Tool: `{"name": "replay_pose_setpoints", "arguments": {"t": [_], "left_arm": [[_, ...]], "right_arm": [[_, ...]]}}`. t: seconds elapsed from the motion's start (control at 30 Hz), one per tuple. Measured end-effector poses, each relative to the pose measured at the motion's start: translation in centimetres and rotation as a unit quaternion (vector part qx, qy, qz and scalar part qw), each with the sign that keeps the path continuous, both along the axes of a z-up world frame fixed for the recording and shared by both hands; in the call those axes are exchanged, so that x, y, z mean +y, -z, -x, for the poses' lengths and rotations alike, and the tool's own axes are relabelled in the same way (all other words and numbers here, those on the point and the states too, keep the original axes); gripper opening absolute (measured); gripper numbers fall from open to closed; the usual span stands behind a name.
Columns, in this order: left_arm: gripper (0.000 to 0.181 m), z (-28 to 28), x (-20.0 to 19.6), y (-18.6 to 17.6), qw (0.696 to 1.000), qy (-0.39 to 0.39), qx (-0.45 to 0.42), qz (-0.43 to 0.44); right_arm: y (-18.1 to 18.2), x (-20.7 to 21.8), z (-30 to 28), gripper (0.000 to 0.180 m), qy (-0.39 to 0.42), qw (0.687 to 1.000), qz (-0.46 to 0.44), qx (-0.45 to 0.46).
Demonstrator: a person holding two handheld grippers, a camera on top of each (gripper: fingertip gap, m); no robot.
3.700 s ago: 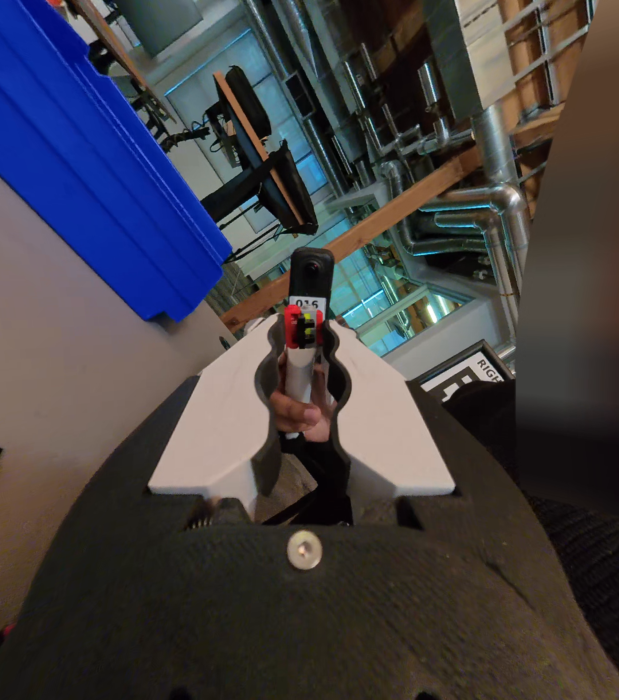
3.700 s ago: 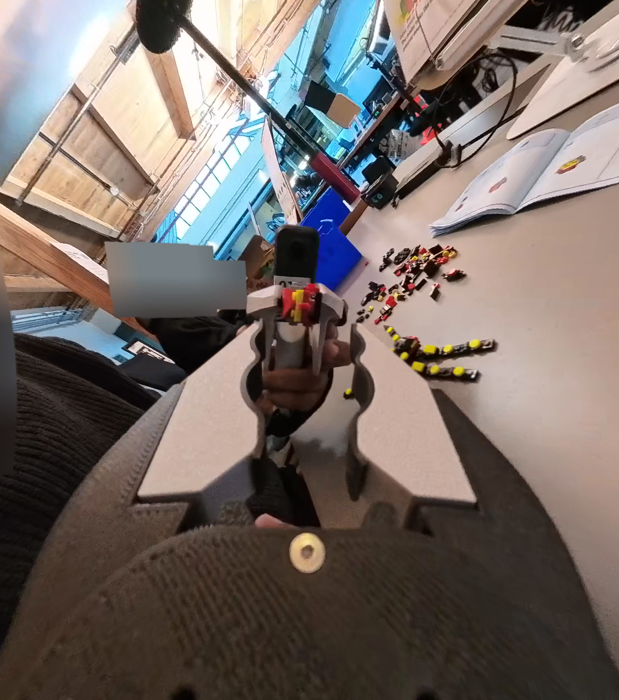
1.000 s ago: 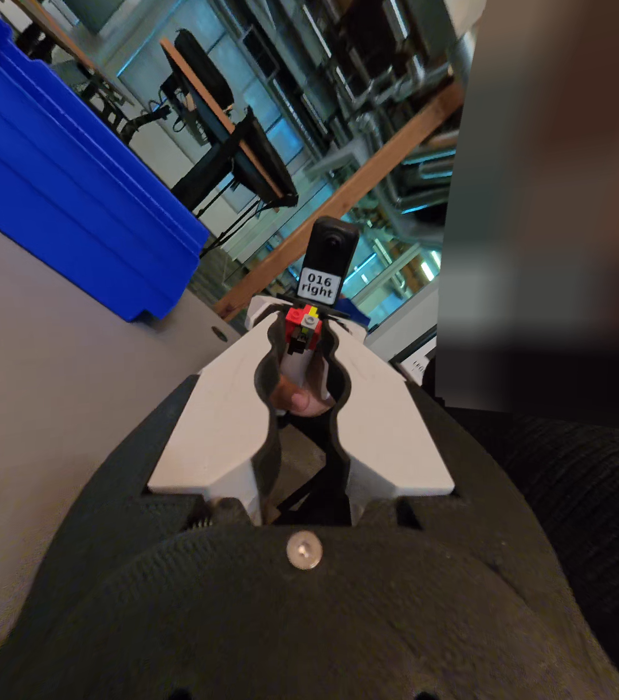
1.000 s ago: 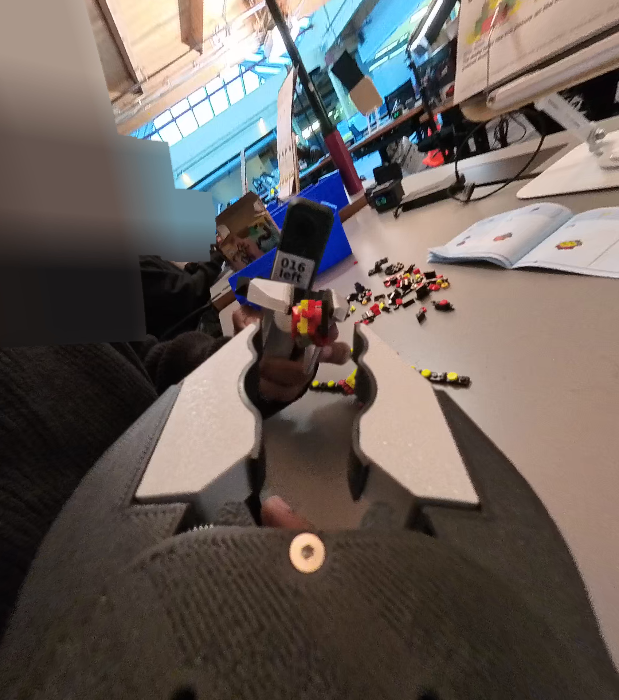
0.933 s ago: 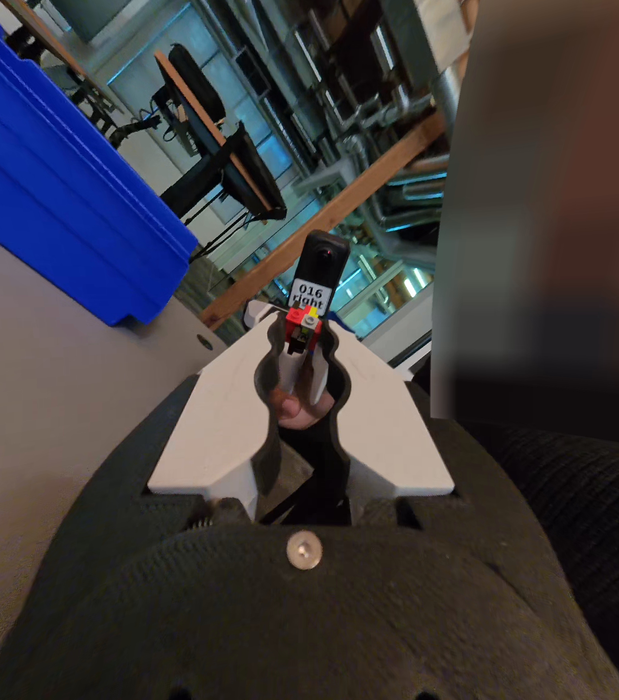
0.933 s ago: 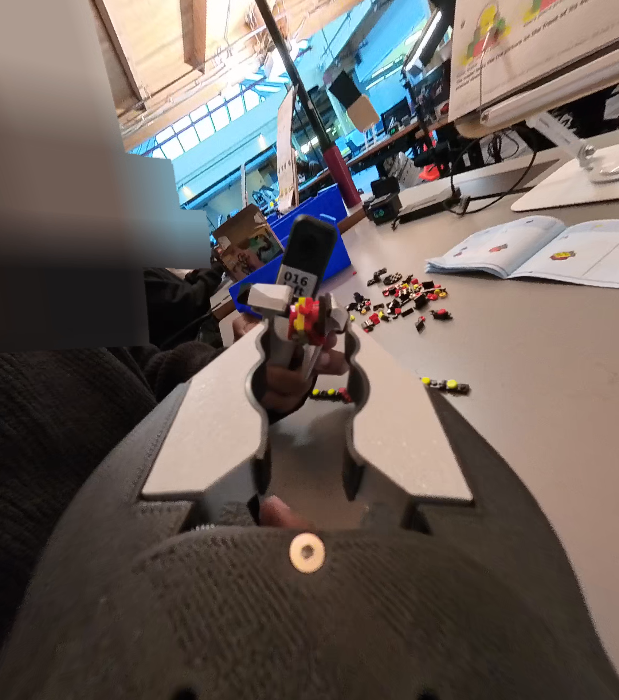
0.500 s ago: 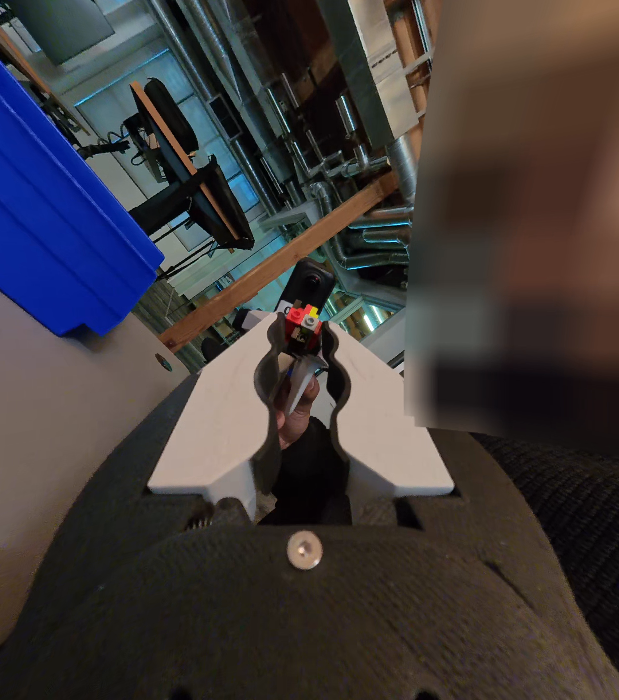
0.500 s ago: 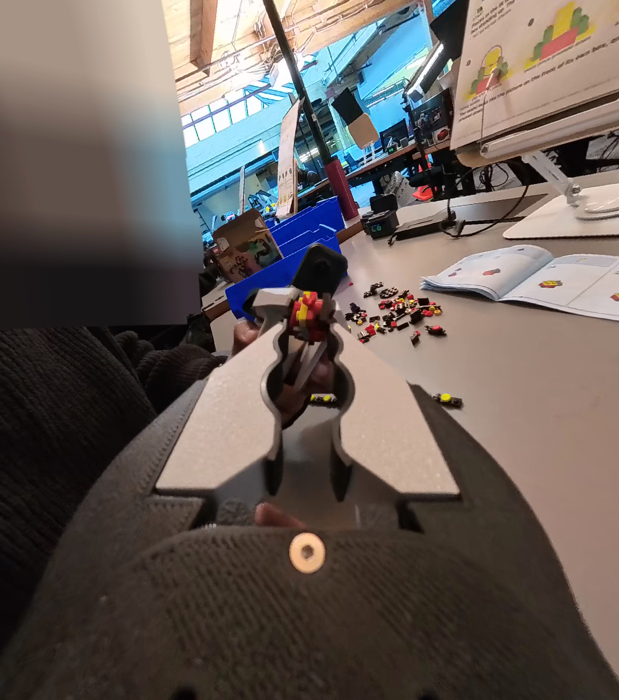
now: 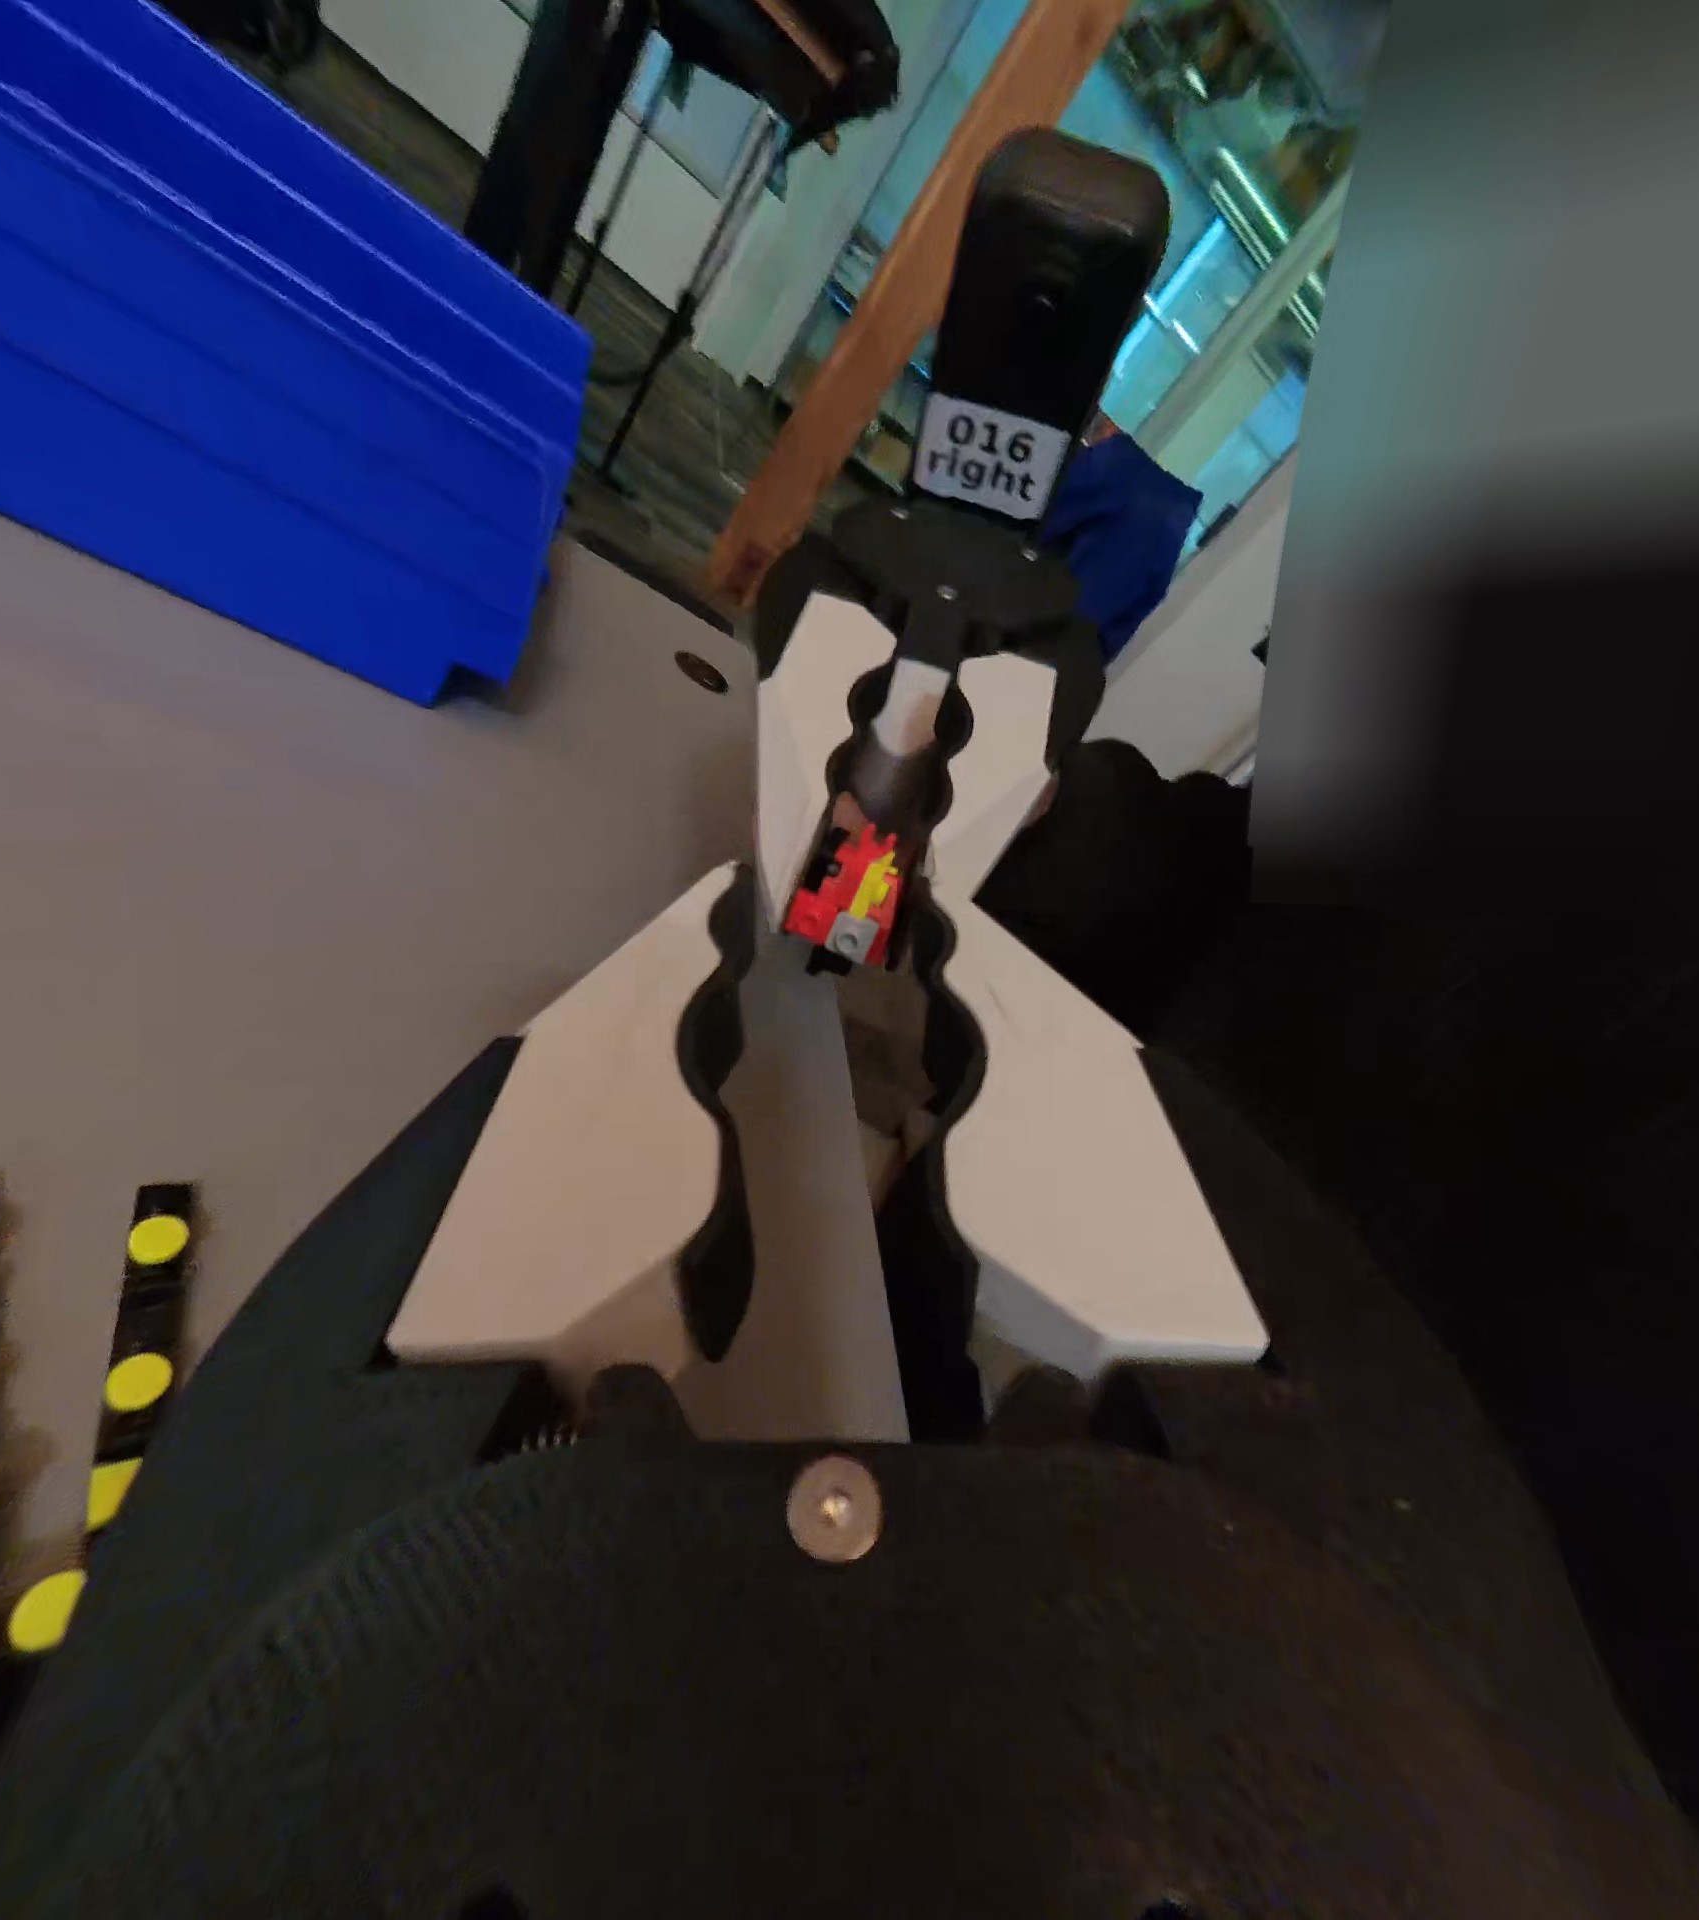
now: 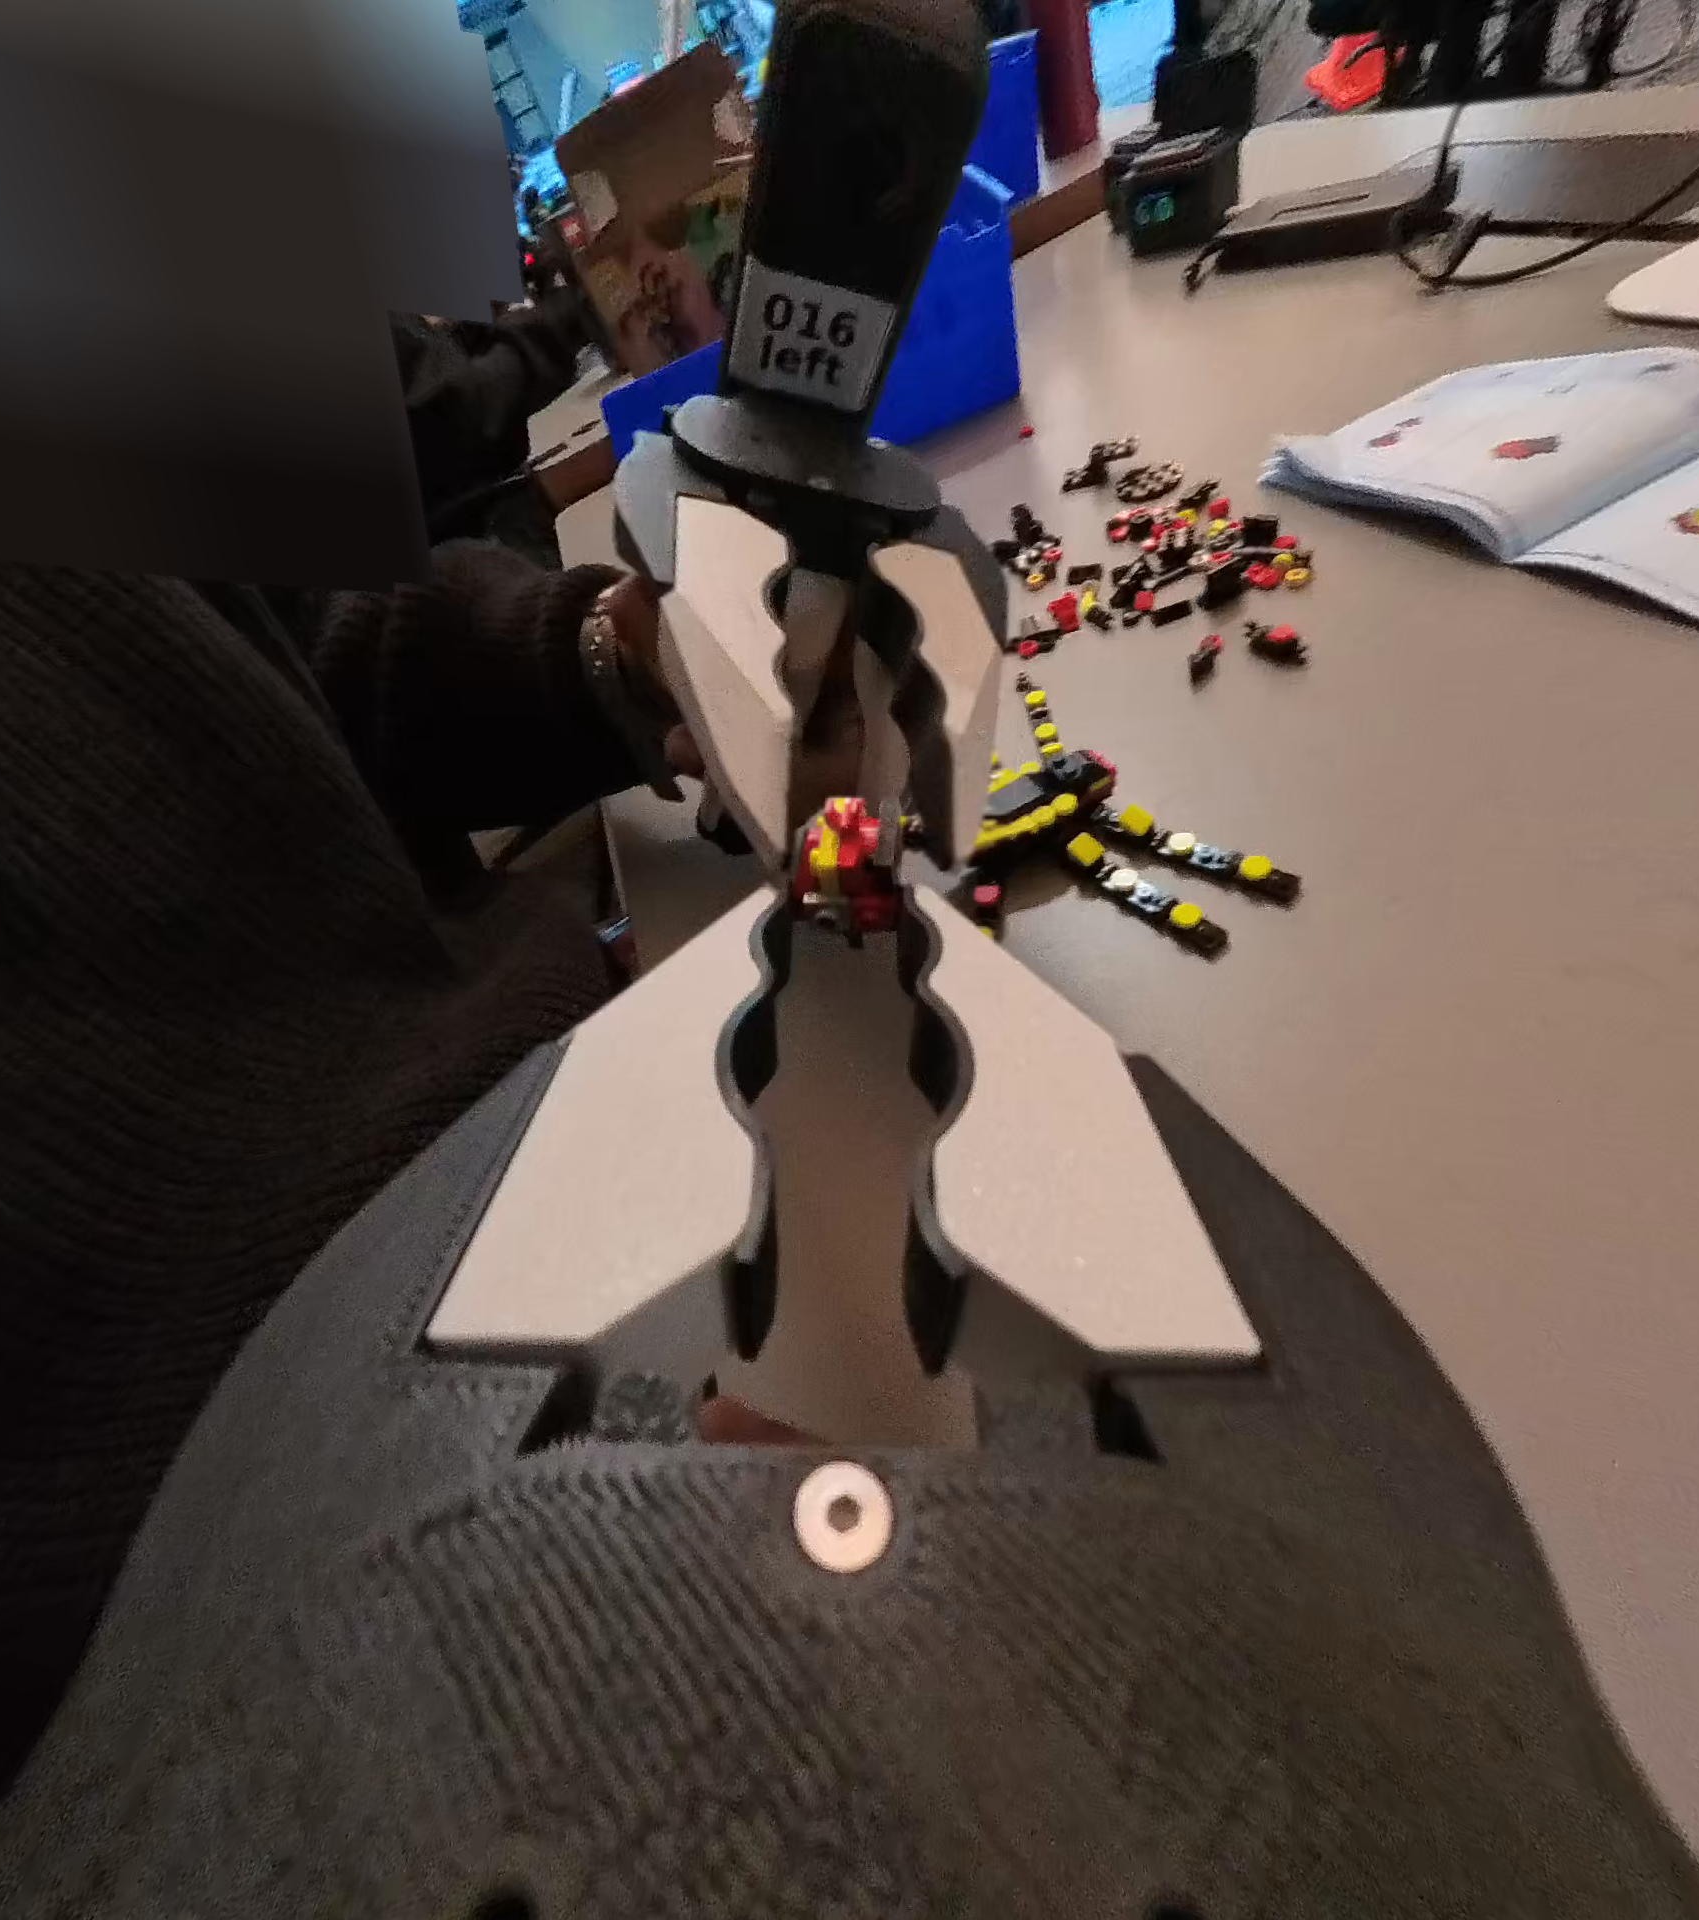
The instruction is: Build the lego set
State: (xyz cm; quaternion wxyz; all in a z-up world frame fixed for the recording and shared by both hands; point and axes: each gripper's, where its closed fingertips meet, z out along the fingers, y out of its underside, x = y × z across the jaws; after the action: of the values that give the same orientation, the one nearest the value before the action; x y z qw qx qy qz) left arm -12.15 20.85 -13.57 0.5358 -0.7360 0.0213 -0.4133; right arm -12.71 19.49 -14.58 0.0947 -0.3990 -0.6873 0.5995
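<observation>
A small red, yellow and black lego assembly point(image 9: 840, 902) is pinched between both grippers, which meet tip to tip above the table's near edge. My left gripper point(image 9: 832, 914) is shut on its near end. My right gripper point(image 9: 855, 868), facing it, has its fingertips closed over the far end. In the right wrist view the assembly point(image 10: 840, 862) sits at my right gripper point(image 10: 845, 912), with the left gripper point(image 10: 857, 836) coming down from above. A black and yellow partial build with long legs point(image 10: 1042, 805) lies on the table behind them.
Two black strips with yellow dots point(image 9: 138, 1351) lie left of the left gripper. A pile of loose pieces point(image 10: 1167, 561), an open instruction booklet point(image 10: 1603, 488), blue bins point(image 9: 201, 364), a cardboard box point(image 10: 647, 208) and cables stand farther back. A dark-sleeved arm is on the left. Both grippers' tips are close together, under 4 cm apart.
The right jaws, open a second ago, have closed on the assembly in the left gripper. Both grippers have tilted down toward the table and drawn closer together.
</observation>
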Motion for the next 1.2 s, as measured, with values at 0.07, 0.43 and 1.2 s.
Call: {"name": "replay_pose_setpoints", "arguments": {"t": [0.07, 0.43, 1.2], "left_arm": [[0.019, -0.6, -0.4, 0.1, 1.000, 0.022, 0.003, -0.002], [0.018, -0.5, -1.0, -0.2, 0.999, 0.035, 0.005, -0.008], [0.018, -0.1, -0.7, -0.5, 1.000, 0.022, -0.007, -0.014]], "right_arm": [[0.1, -0.4, -0.3, 0.018, -0.013, 1.000, 0.002, -0.006], [-0.4, -0.5, -0.4, 0.018, -0.026, 0.998, 0.051, -0.021], [-1.3, 0.3, 0.0, 0.017, -0.008, 0.995, 0.101, -0.016]]}}
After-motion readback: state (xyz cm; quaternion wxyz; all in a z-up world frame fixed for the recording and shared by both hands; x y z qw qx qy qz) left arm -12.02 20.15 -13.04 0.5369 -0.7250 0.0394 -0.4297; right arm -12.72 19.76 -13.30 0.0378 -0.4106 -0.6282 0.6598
